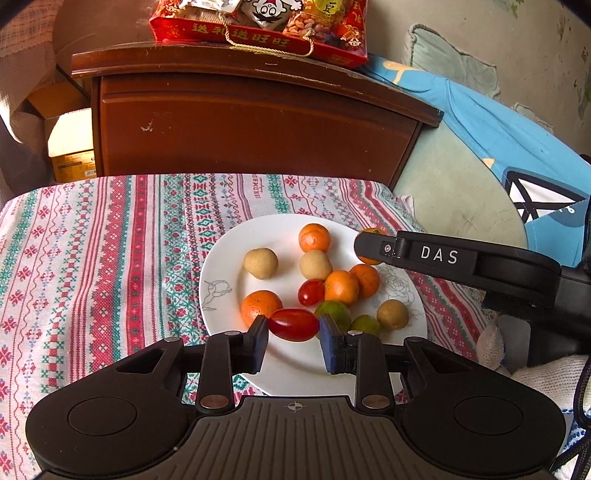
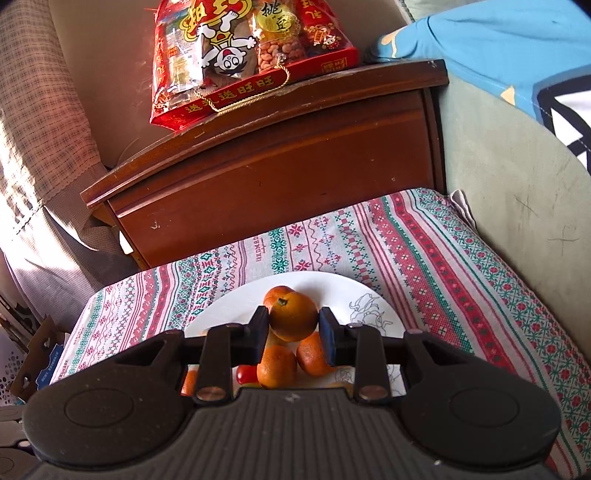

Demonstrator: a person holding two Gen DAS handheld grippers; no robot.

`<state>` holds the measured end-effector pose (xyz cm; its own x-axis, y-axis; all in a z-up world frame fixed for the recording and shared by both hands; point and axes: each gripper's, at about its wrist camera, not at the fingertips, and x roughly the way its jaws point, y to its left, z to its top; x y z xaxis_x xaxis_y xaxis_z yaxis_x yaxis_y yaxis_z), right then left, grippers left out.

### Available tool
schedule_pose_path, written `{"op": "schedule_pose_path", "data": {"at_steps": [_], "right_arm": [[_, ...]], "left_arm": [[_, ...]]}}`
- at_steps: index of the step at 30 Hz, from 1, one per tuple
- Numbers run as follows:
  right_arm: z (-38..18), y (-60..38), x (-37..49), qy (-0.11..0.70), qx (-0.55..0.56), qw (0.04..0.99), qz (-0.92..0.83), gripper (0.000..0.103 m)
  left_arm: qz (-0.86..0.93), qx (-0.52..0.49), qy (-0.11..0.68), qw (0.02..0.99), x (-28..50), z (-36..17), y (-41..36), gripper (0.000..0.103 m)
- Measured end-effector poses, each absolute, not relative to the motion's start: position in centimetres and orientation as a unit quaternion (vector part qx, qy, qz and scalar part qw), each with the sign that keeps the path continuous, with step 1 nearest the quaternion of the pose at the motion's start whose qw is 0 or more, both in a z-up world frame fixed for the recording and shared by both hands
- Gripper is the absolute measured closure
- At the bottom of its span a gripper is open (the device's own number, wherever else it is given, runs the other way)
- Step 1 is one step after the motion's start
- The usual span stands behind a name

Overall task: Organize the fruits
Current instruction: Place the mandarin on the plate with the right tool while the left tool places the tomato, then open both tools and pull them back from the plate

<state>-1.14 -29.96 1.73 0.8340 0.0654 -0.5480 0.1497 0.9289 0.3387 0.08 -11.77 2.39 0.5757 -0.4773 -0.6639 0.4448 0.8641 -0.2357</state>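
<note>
A white plate (image 1: pixel 225 266) on the patterned cloth holds several mandarins, three tan round fruits, green fruits and a cherry tomato (image 1: pixel 311 292). My left gripper (image 1: pixel 293 326) is shut on a red cherry tomato (image 1: pixel 293 325) over the plate's near part. My right gripper (image 2: pixel 293 321) is shut on an orange mandarin (image 2: pixel 293 315), held above the plate (image 2: pixel 373 295) over other mandarins (image 2: pixel 277 367). The right gripper's arm also shows in the left wrist view (image 1: pixel 458 264), reaching over the plate's right rim.
The plate sits on a stool covered by a red and green patterned cloth (image 1: pixel 92 258). Behind it stands a brown wooden cabinet (image 1: pixel 251 122) with a red snack gift bag (image 1: pixel 266 26) on top. A blue and green cushion (image 1: pixel 480 147) lies to the right.
</note>
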Motion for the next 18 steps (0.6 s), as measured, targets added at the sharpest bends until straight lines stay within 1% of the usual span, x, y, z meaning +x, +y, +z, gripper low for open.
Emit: {"op": "schedule_pose_path", "data": {"at_steps": [3, 7, 9, 10, 11, 12, 14, 15, 16, 18], "right_arm": [[1.4, -30.1, -0.9, 0.289, 0.191, 0.938, -0.026, 0.072], [1.7, -30.1, -1.0, 0.288, 0.196, 0.937, -0.023, 0.071], [2.1, -30.0, -1.1, 0.287, 0.19, 0.939, -0.023, 0.071], [2.3, -29.9, -1.1, 0.289, 0.187, 0.939, -0.025, 0.07], [2.5, -29.9, -1.3, 0.29, 0.187, 0.938, -0.026, 0.068], [2.8, -30.0, -1.4, 0.29, 0.189, 0.938, -0.027, 0.066], [3.2, -30.0, -1.7, 0.294, 0.188, 0.937, -0.033, 0.057], [3.4, -29.9, -1.9, 0.297, 0.186, 0.936, -0.039, 0.055], [3.6, -29.9, -2.2, 0.296, 0.186, 0.936, -0.042, 0.054], [3.9, -29.8, -2.6, 0.298, 0.189, 0.934, -0.046, 0.053]], "left_arm": [[-0.257, -0.022, 0.381, 0.888, 0.2, 2.3, -11.7, 0.076], [-0.254, -0.022, 0.383, 0.888, 0.3, 2.4, -11.7, 0.073], [-0.252, -0.023, 0.381, 0.889, 0.3, 2.6, -11.7, 0.064], [-0.25, -0.022, 0.381, 0.89, 0.3, 2.8, -11.7, 0.057], [-0.248, -0.021, 0.381, 0.89, 0.2, 3.0, -11.7, 0.052], [-0.247, -0.019, 0.381, 0.891, 0.1, 3.2, -11.6, 0.052], [-0.245, -0.015, 0.386, 0.889, 0.0, 3.6, -11.6, 0.048], [-0.241, -0.014, 0.394, 0.887, 0.0, 3.7, -11.5, 0.046], [-0.239, -0.014, 0.399, 0.885, -0.1, 3.8, -11.4, 0.043], [-0.24, -0.016, 0.399, 0.885, -0.4, 4.1, -11.1, 0.042]]}}
